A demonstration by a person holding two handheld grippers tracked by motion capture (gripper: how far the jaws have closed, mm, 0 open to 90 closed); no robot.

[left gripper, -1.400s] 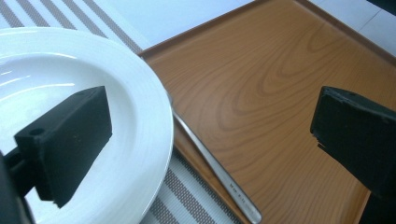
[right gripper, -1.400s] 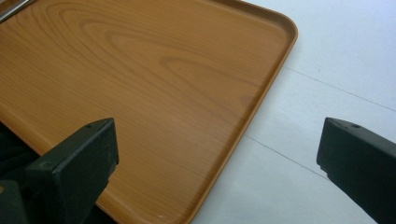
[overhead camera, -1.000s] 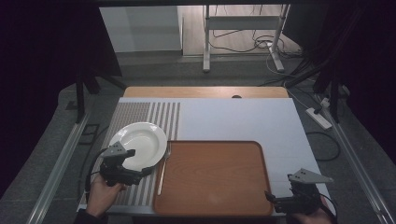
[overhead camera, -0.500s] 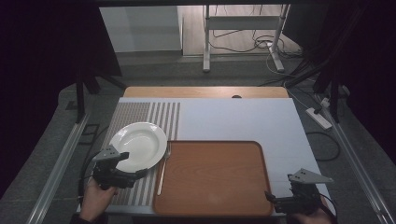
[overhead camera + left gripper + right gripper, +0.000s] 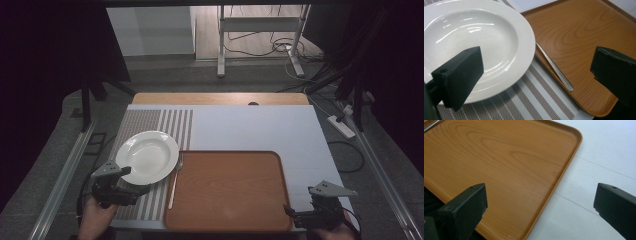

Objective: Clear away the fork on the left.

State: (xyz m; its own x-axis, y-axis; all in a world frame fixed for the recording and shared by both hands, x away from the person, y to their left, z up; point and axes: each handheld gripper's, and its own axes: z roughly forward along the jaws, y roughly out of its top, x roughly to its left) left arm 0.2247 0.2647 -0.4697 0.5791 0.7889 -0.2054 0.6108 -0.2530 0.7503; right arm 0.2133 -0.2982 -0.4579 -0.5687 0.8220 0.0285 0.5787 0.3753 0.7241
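A white deep plate [image 5: 148, 155] [image 5: 474, 45] rests on a grey striped placemat [image 5: 150, 125] [image 5: 534, 100] at the left of the table. A metal fork [image 5: 174, 180] [image 5: 554, 67] lies along the left rim of a brown wooden tray [image 5: 227, 190] [image 5: 579, 35] [image 5: 499, 162]. My left gripper [image 5: 131, 189] [image 5: 536, 82] is open at the plate's near edge, its jaws wide apart above plate rim and tray corner. My right gripper [image 5: 295, 215] [image 5: 540, 212] is open over the tray's near right corner, holding nothing.
The white table top [image 5: 260, 127] [image 5: 604, 147] stretches behind and right of the tray. A wooden strip [image 5: 220, 98] runs along its far edge. Metal rails flank the table, and a power strip [image 5: 341, 126] and cables lie on the floor at the right.
My left gripper has drawn back toward the near left, away from the plate's edge. The right gripper, the plate, the fork and the tray have not moved.
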